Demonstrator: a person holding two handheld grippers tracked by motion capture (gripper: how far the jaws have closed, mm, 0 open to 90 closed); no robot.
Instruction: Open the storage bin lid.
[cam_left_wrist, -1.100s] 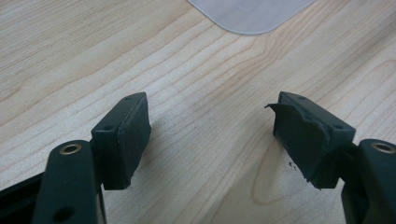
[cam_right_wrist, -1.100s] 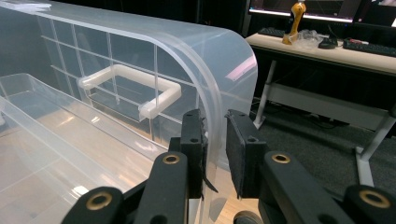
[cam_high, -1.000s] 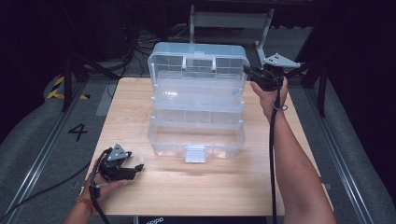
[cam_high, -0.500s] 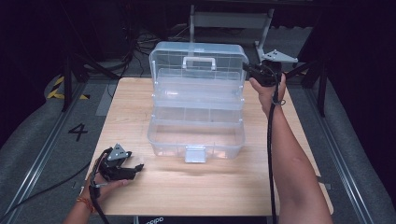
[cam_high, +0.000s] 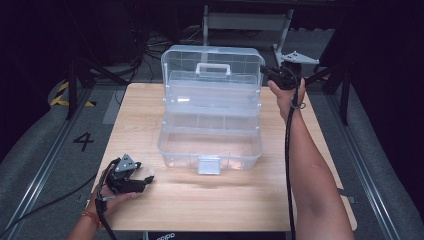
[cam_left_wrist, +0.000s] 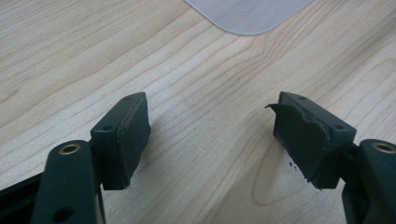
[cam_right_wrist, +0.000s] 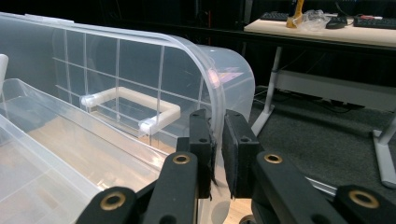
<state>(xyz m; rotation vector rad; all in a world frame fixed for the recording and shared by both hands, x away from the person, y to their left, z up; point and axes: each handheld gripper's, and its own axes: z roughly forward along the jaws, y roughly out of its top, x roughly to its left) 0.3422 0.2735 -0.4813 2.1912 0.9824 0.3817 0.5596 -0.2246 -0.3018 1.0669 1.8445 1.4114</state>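
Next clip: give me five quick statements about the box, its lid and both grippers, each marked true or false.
1. The right gripper is shut on the lid rim. True.
2. The left gripper grips the box latch. False: its jaws are open over the bare table.
3. The clear box stands open. True.
4. The lid's handle is red. False: it is white.
5. The box sits on the floor. False: it is on the table.

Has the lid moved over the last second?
Yes. The lid, clamped by the right gripper, whose jaws just closed further, has tipped back, away from the latch.
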